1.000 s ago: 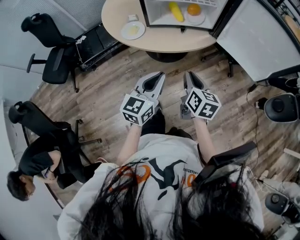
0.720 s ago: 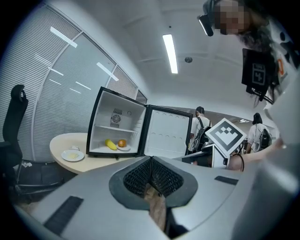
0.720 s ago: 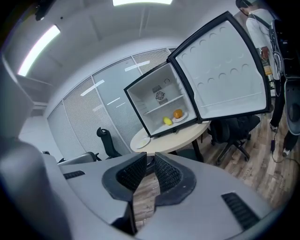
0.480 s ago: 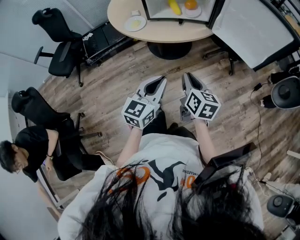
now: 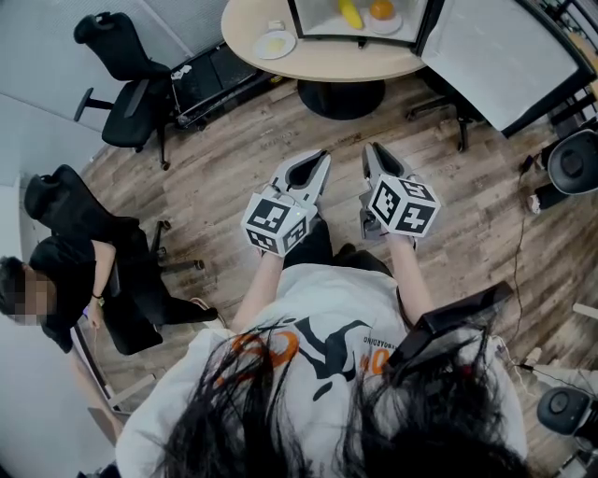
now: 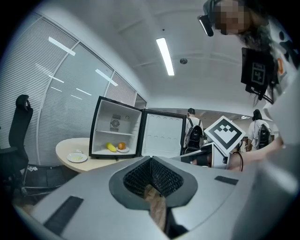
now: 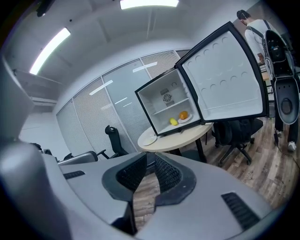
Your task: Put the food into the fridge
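Note:
The small fridge [image 5: 292,21] stands open on the round table [image 5: 327,65], far ahead of both grippers, with its door [image 5: 505,56] swung right. Inside it lie a banana [image 5: 349,13] and an orange [image 5: 380,9] on a plate. A white plate [image 5: 275,44] with a little food sits on the table left of the fridge. My left gripper [image 5: 316,163] and right gripper [image 5: 376,157] are held side by side over the wooden floor, close to my body, both empty. The left gripper's [image 6: 150,159] pads meet. Only a thin slit shows between the right gripper's [image 7: 150,157] jaws.
Two black office chairs [image 5: 126,84] [image 5: 70,215] stand at the left, with a seated person [image 5: 56,280] by the nearer one. Another chair [image 7: 239,131] sits under the fridge door. A round black device [image 5: 575,159] and a cable [image 5: 517,233] lie on the floor at the right.
The table and fridge have slid toward the top edge of the head view, and the seated person has shifted on the left. Both grippers keep their place and jaw stance.

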